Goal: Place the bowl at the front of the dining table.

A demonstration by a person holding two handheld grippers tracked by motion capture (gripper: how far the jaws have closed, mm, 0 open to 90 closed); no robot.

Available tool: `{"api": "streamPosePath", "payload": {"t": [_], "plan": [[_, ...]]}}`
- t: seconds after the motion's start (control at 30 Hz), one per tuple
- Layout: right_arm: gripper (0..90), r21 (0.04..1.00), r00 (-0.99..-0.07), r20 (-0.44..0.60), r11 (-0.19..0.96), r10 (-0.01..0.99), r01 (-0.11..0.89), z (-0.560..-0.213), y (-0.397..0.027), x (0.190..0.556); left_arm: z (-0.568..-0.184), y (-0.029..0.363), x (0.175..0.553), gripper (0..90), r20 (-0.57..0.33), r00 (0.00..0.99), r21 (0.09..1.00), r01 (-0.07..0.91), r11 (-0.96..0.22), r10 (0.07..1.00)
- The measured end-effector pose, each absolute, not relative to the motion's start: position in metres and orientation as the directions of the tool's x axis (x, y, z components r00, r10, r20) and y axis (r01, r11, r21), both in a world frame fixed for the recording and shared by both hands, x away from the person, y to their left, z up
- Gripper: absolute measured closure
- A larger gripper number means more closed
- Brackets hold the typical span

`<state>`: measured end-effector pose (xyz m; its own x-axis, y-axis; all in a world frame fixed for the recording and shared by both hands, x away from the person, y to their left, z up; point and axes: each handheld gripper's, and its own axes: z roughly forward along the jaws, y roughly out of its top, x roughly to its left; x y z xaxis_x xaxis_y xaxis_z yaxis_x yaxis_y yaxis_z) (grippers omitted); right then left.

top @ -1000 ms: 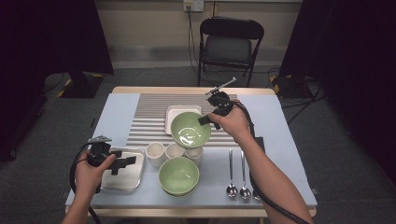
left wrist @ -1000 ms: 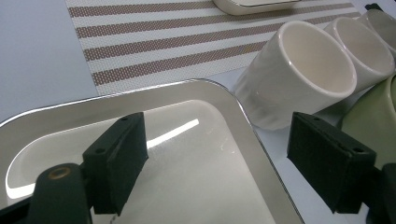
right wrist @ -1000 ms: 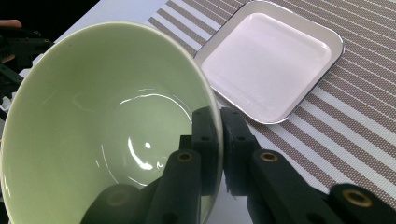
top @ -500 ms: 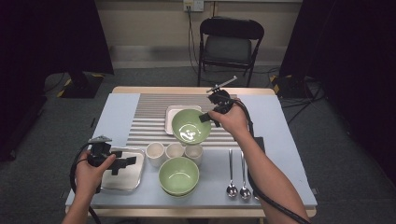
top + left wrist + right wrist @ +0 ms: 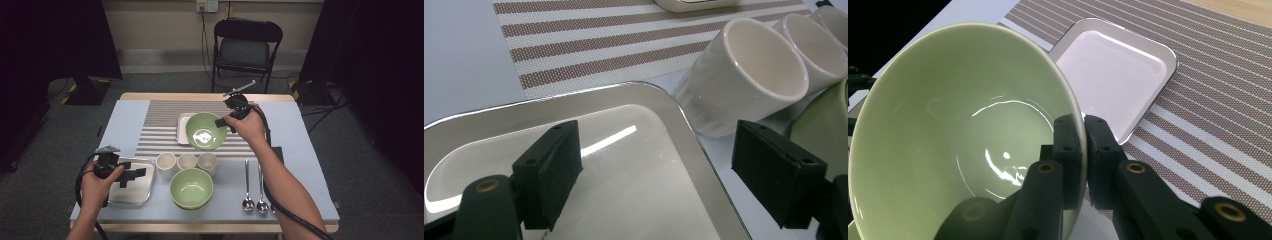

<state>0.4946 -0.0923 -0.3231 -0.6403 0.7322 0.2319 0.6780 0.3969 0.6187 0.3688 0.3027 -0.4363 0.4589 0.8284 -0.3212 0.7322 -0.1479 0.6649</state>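
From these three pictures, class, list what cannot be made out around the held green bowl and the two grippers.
- High view: the held green bowl hides much of the white tray beneath it.
- Right gripper view: right gripper clamps the rim; the bowl's underside is hidden.
- Left gripper view: the picture's edges cut off the steel tray below the open left gripper.

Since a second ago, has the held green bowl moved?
No. The green bowl in the right gripper sits over the white tray as before.

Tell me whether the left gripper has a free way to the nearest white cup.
Probably yes. The left gripper hangs open over the steel tray, and the nearest white cup stands just past the tray's rim with nothing between. The green bowl beside it may crowd one jaw.
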Motion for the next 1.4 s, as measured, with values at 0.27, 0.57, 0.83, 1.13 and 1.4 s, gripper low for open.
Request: {"api": "streamPosePath", "payload": {"t": [0.27, 0.57, 0.83, 1.13, 1.4], "plan": [[85.3, 0.616, -0.633, 0.232, 0.393, 0.739, 0.683, -0.325, -0.094, 0.500, -0.437, 0.303, 0.369, 19.8, -0.318, 0.463, 0.665, 0.731, -0.153, 0.827], [85.3, 0.628, -0.620, 0.220, 0.377, 0.753, 0.681, -0.329, -0.093, 0.505, -0.437, 0.303, 0.369, 19.7, -0.326, 0.459, 0.664, 0.733, -0.145, 0.826], [85.3, 0.630, -0.616, 0.211, 0.376, 0.759, 0.680, -0.327, -0.092, 0.509, -0.437, 0.304, 0.369, 19.7, -0.330, 0.457, 0.664, 0.734, -0.141, 0.826], [85.3, 0.632, -0.601, 0.210, 0.362, 0.771, 0.685, -0.328, -0.092, 0.513, -0.437, 0.304, 0.368, 19.6, -0.330, 0.459, 0.667, 0.732, -0.140, 0.825], [85.3, 0.626, -0.581, 0.212, 0.347, 0.786, 0.698, -0.328, -0.093, 0.517, -0.436, 0.304, 0.368, 19.6, -0.329, 0.459, 0.667, 0.732, -0.141, 0.825]]}}
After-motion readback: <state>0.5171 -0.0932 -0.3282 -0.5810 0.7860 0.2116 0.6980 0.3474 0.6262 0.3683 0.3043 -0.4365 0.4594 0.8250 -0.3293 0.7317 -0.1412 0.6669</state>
